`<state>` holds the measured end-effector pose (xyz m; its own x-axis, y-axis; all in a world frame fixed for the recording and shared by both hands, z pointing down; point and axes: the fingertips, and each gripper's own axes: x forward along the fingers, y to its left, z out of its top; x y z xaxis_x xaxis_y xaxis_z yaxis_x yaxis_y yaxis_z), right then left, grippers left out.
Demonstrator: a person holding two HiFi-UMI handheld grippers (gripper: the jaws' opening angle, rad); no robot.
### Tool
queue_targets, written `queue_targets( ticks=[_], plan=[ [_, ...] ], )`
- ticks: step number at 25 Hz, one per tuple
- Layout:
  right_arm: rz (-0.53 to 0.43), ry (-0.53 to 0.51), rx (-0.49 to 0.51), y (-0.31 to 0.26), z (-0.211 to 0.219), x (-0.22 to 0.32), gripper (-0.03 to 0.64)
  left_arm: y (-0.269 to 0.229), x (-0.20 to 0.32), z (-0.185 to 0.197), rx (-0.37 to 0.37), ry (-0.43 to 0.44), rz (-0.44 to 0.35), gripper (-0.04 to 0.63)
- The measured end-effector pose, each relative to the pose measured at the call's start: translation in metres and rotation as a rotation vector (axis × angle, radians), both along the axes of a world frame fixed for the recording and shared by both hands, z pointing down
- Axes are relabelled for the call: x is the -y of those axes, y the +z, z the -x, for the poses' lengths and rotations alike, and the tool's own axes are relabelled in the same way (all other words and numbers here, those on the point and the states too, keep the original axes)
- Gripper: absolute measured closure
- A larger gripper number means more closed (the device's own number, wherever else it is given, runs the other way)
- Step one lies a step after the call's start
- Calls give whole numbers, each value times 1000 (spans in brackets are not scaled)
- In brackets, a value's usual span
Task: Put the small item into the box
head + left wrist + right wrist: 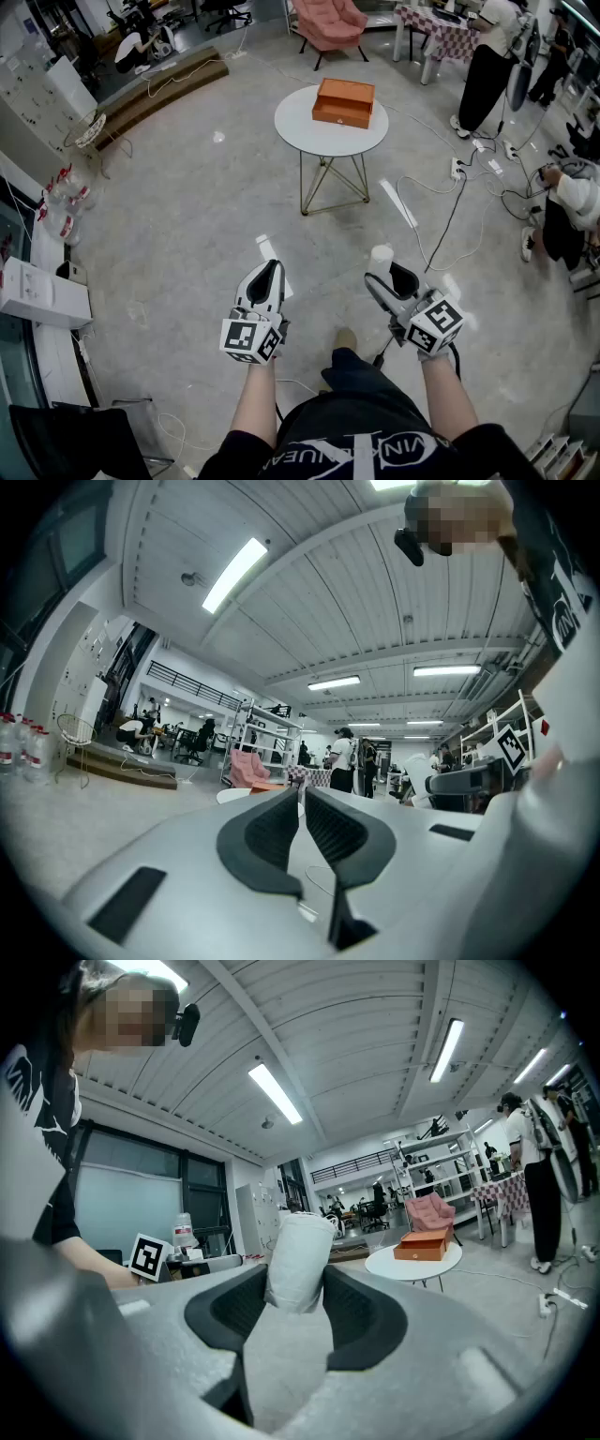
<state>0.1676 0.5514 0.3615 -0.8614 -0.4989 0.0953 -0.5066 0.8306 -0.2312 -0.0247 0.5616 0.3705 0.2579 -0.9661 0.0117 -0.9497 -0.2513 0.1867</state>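
An orange box (pixel 343 102) lies closed on a round white table (pixel 305 127) ahead of me; the right gripper view shows the box (pixel 422 1245) on the table (pixel 412 1264) at mid right. My right gripper (pixel 385 273) is shut on a small white cylindrical item (pixel 381 255), which stands upright between its pads (pixel 298 1260). My left gripper (pixel 270 277) is held level at the left, its jaws nearly together with nothing between them (pixel 302 825). Both grippers are well short of the table.
A pink armchair (pixel 330 22) stands behind the table. Cables and a power strip (pixel 458 169) lie on the floor to the right, where people stand and sit. White boxes (pixel 37 292) and bottles (pixel 58 204) line the left wall.
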Motion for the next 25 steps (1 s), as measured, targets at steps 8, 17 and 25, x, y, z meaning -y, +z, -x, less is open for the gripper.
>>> queue_targets(
  ticks=[8,17,25],
  plan=[
    [-3,-1,-5,1,18,66,430,-2,62,17,8,-15,3,568],
    [-11,26,-36,9,12,136,430,-1,129,9,29,-9,6,568],
    [-13,71,-33,9,4,181,430,-3,168,6,33,-15,-3,568]
  ],
)
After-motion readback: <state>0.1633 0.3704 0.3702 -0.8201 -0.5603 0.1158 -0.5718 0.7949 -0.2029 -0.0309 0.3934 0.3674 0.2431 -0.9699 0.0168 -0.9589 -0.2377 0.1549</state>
